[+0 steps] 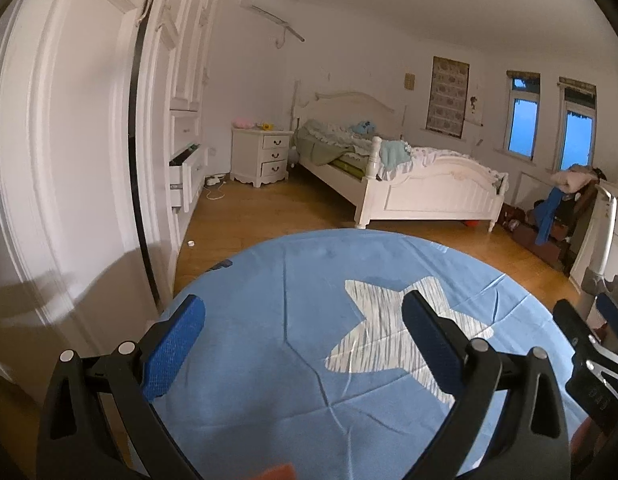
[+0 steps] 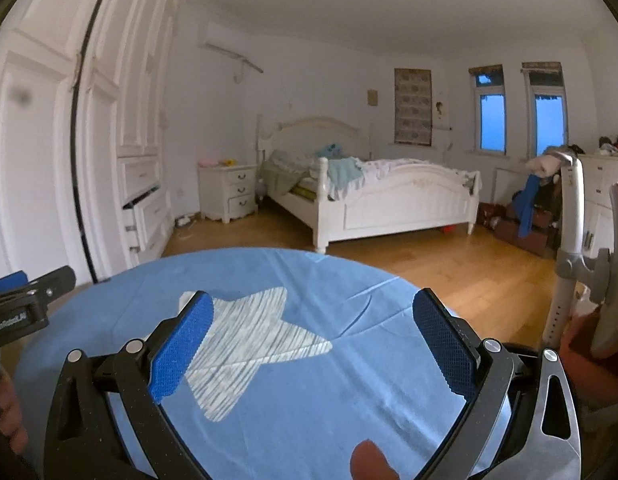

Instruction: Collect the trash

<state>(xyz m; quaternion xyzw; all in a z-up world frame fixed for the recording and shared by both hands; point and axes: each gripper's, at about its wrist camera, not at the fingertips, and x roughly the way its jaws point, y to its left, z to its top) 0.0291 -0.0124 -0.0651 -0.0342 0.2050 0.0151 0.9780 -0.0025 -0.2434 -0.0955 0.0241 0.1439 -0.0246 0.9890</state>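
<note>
My left gripper (image 1: 303,304) is open over a round surface covered by a blue cloth (image 1: 269,360) with a white star (image 1: 389,320); nothing is between its blue pads. My right gripper (image 2: 313,300) is open just as wide over the same blue cloth (image 2: 349,380) and its star (image 2: 249,328), and it is empty too. Each gripper shows at the edge of the other's view: the right gripper (image 1: 589,320) and the left gripper (image 2: 29,288). A small white scrap (image 1: 191,244) lies on the wooden floor by the wardrobe. No other trash is clear on the cloth.
A white wardrobe (image 1: 89,140) with an open drawer (image 1: 185,168) stands on the left. Beyond are a nightstand (image 1: 263,156) and an unmade white bed (image 1: 409,176). Clothes and boxes (image 2: 529,208) pile up by a dresser on the right. A white post (image 2: 569,248) stands close at right.
</note>
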